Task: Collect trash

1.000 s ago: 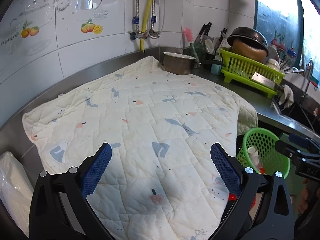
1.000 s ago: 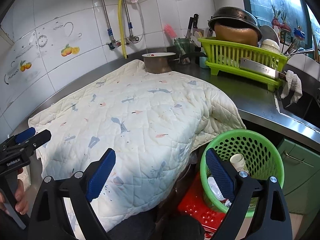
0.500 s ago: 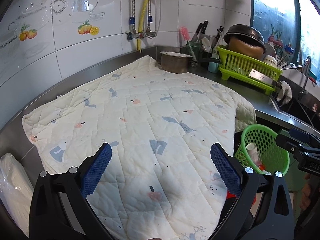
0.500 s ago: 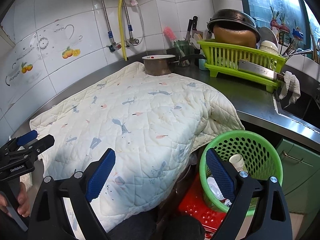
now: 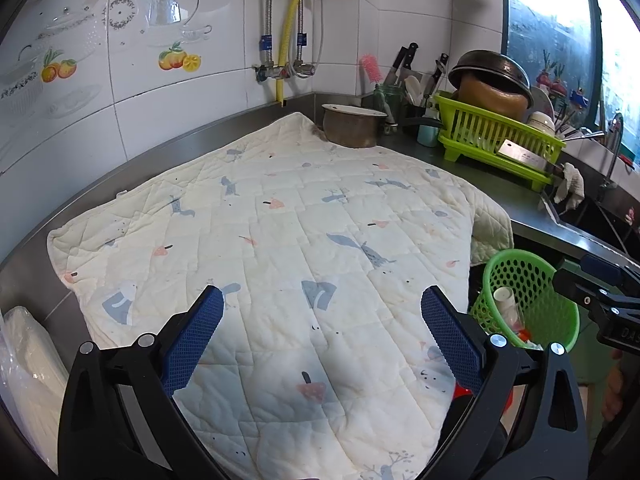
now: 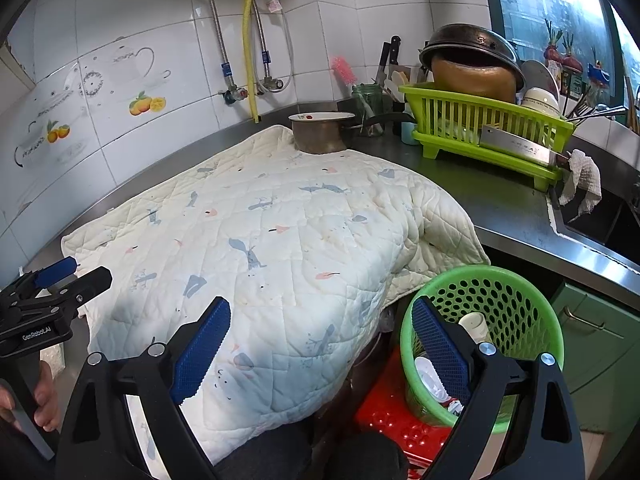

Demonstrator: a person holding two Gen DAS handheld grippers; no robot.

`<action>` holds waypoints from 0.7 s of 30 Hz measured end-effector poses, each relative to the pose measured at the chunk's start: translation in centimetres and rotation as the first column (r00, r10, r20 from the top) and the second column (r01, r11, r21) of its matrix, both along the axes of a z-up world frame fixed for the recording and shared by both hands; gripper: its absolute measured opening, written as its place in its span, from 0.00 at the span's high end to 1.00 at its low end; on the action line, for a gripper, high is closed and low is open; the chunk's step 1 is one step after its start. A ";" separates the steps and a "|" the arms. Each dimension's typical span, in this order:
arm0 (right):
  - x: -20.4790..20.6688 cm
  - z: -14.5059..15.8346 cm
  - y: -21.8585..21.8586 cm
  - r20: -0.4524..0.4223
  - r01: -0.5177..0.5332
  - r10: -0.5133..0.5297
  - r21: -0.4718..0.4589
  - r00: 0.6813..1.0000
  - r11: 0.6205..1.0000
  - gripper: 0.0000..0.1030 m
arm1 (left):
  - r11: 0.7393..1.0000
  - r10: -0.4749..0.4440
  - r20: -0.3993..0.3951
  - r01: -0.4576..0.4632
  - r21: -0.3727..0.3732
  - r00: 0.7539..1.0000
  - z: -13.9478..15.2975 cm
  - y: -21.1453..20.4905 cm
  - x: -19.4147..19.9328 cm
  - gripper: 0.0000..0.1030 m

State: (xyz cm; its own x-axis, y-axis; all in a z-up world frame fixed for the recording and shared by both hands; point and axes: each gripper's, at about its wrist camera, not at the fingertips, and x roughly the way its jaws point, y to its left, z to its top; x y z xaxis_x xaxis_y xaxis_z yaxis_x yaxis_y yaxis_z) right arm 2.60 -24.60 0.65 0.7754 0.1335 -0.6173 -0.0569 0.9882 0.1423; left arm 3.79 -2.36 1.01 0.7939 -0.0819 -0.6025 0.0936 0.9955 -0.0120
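My left tongs [image 5: 322,312] hung spread apart over the quilted mat [image 5: 280,240] on the steel counter [image 6: 500,204], gripping nothing. My right tongs [image 6: 320,328] gaped too — empty, half above the mat's drooping edge. The trash — a small white bottle [image 6: 474,325] and wrappers — lay in the green basket [image 6: 520,292], which stood on a red stool [image 6: 396,428] just below the counter.

A steel bench [image 6: 516,216] carries a quilted mat [image 6: 272,240] draping over its front edge, a metal pot [image 6: 320,134] at the mat's back corner, and a green dish rack [image 6: 484,132] toward the right end.
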 end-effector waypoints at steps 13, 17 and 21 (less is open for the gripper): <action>0.0 0.1 0.4 0.002 -0.004 0.004 -0.002 1.000 1.000 0.14 | 1.000 0.003 0.003 -0.003 0.000 1.000 0.1 0.3 -0.2 0.05; -0.1 0.3 0.3 0.006 -0.005 0.005 -0.004 1.000 1.000 0.13 | 1.000 0.003 0.003 -0.003 0.000 1.000 0.1 0.3 -0.1 0.05; -0.1 0.3 0.4 0.005 -0.008 0.008 -0.006 1.000 1.000 0.13 | 1.000 0.003 0.004 -0.003 -0.002 1.000 0.1 0.3 -0.2 0.05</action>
State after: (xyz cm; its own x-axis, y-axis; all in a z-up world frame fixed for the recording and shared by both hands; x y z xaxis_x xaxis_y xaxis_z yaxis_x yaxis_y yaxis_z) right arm 2.50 -24.25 0.91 0.7777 0.1356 -0.6139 -0.0652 0.9886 0.1358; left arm 3.63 -2.01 1.14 0.7966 -0.0803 -0.5991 0.0903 0.9958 -0.0134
